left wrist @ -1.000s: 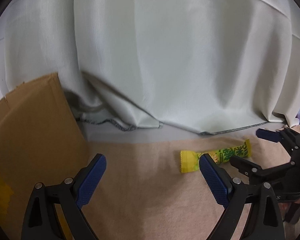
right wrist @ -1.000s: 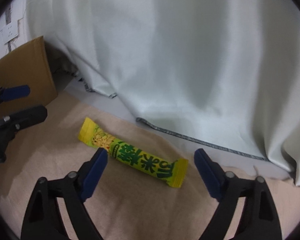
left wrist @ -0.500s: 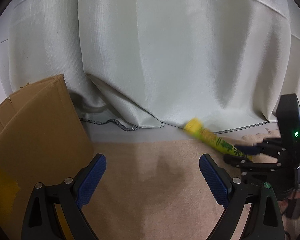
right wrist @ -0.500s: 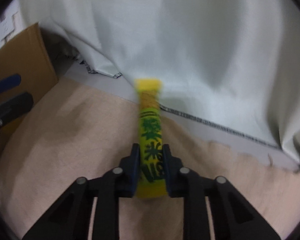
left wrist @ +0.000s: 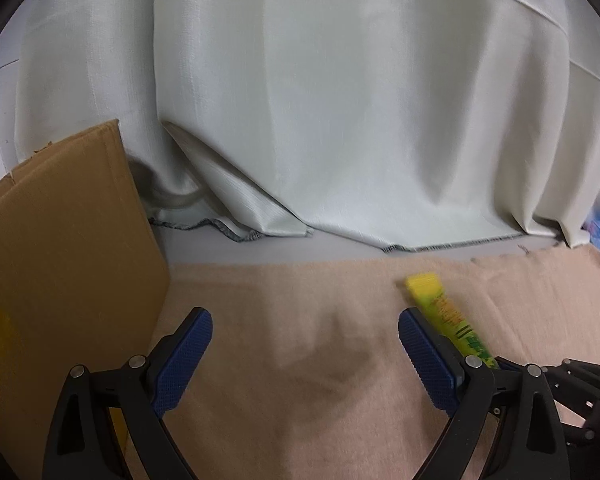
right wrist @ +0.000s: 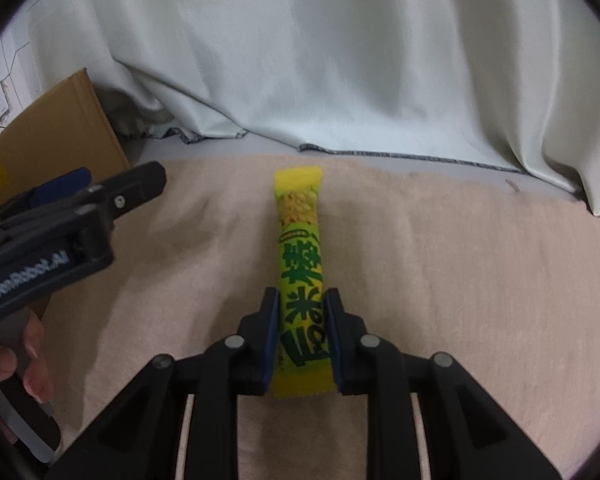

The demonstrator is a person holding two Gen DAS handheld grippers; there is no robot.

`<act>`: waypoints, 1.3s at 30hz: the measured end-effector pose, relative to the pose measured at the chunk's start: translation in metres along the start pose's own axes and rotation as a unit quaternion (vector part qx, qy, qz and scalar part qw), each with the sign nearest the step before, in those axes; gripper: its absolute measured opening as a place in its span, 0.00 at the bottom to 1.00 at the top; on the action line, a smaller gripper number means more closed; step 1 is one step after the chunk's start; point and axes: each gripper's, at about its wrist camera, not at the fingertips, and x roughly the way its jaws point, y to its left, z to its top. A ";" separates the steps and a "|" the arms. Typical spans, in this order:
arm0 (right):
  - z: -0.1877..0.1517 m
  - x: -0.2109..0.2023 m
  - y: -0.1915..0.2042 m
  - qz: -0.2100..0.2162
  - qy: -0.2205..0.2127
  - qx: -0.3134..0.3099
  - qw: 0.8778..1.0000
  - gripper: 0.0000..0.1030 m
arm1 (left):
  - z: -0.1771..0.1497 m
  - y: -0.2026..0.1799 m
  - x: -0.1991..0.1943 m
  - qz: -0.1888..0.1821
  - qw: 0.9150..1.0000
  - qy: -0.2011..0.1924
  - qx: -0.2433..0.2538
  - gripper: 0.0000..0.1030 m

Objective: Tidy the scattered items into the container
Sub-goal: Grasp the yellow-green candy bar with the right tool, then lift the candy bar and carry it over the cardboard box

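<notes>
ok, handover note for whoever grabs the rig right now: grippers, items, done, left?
Right gripper: shut on the yellow-green snack bar, gripped near its close end, the rest sticking out ahead over the tan cloth. Its jaws were just closing, then eased slightly with the bar between them.
Left gripper: open, nothing in it, hovering over the cloth beside the cardboard box.
Done: bar picked up.
Left: carry it left to the box, presumably the container, and release. The inside of the box is not visible, so I can't say what is already in it. No other loose items are clear in view.
</notes>
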 end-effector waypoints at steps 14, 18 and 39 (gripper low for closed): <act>-0.011 -0.019 0.009 -0.019 -0.031 -0.011 0.999 0.24 | -0.007 -0.001 -0.024 -0.013 1.000 -0.009 0.010 0.92; 0.000 -0.044 0.009 -0.019 -0.075 -0.001 0.997 0.24 | 0.002 -0.005 -0.039 -0.018 0.999 -0.028 0.007 0.92; 0.083 -0.132 0.065 0.023 -0.168 -0.046 0.984 0.24 | 0.082 0.036 -0.161 0.047 0.992 -0.114 -0.030 0.92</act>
